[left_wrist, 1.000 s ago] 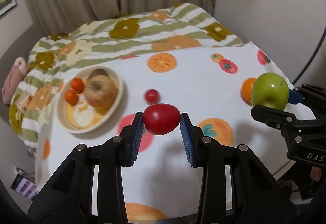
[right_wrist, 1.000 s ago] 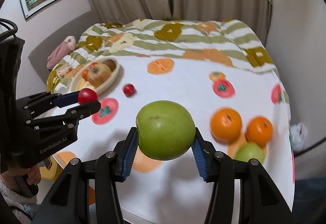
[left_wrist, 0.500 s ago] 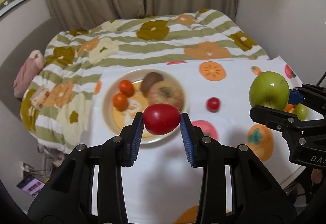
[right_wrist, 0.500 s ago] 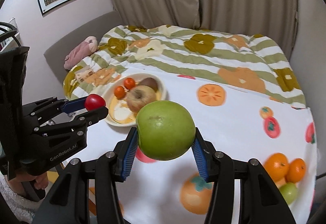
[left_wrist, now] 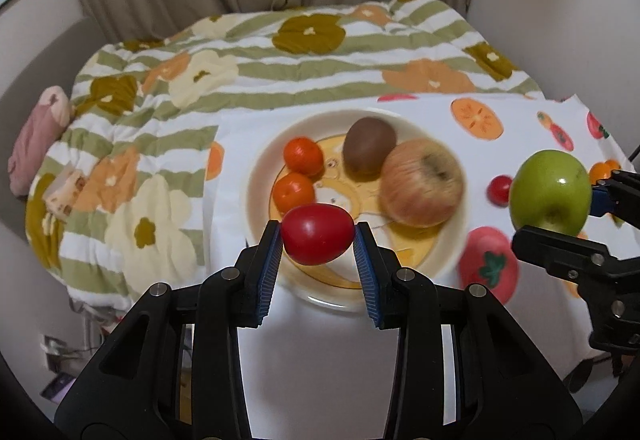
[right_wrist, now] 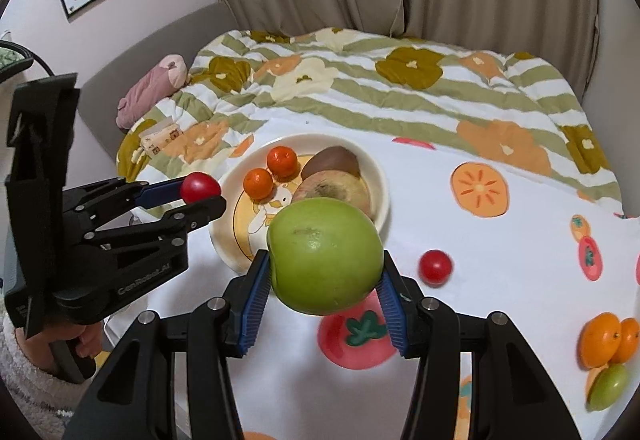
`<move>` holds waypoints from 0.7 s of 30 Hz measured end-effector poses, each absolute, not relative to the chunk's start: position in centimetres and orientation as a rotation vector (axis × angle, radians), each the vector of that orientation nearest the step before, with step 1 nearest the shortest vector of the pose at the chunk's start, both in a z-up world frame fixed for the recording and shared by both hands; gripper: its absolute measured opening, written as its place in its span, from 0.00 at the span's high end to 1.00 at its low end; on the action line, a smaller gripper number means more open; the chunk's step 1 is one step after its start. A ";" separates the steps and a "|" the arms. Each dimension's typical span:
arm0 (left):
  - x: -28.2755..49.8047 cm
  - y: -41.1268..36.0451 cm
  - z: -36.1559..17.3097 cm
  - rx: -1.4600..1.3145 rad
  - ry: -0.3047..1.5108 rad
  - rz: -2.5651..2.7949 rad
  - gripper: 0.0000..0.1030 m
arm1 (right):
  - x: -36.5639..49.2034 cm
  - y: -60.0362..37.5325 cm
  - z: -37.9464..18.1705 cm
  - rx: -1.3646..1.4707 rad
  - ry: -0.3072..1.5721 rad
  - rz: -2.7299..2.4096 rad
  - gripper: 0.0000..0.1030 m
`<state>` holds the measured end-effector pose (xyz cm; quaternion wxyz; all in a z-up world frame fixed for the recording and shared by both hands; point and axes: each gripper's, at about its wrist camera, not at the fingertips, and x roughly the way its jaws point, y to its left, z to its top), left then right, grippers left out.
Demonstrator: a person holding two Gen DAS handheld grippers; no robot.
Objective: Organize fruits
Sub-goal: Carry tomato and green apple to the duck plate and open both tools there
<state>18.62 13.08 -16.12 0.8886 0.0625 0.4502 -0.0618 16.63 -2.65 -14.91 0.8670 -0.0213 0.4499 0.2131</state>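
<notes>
My left gripper (left_wrist: 317, 240) is shut on a red tomato (left_wrist: 317, 239) and holds it above the near rim of a cream bowl (left_wrist: 260, 164). The bowl holds two small oranges (left_wrist: 303, 156), a kiwi (left_wrist: 370, 146) and a pale red apple (left_wrist: 422, 186). My right gripper (right_wrist: 324, 276) is shut on a green apple (right_wrist: 324, 254), held above the table right of the bowl (right_wrist: 380, 176). It also shows in the left wrist view (left_wrist: 550, 192). A loose cherry tomato (right_wrist: 435, 266) lies on the tablecloth.
Two oranges (right_wrist: 608, 338) and a small green fruit (right_wrist: 608, 386) lie at the table's right edge. A striped floral blanket (right_wrist: 380, 88) covers the bed behind the table. A pink plush (right_wrist: 154, 88) lies at its left.
Both grippers have moved left toward the bowl with their fruit. The bowl now sits right ahead of the left gripper and larger in both views.
</notes>
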 end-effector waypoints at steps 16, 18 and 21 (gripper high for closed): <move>22.4 14.4 -21.0 0.225 1.002 -0.245 0.60 | 18.3 0.9 -18.0 0.014 1.020 0.362 0.54; 22.5 14.4 -21.0 0.229 1.004 -0.261 0.60 | 18.4 1.0 -18.3 0.020 1.030 0.359 0.54; 22.6 14.4 -20.7 0.238 0.996 -0.273 0.42 | 18.5 0.8 -18.2 0.029 1.034 0.350 0.54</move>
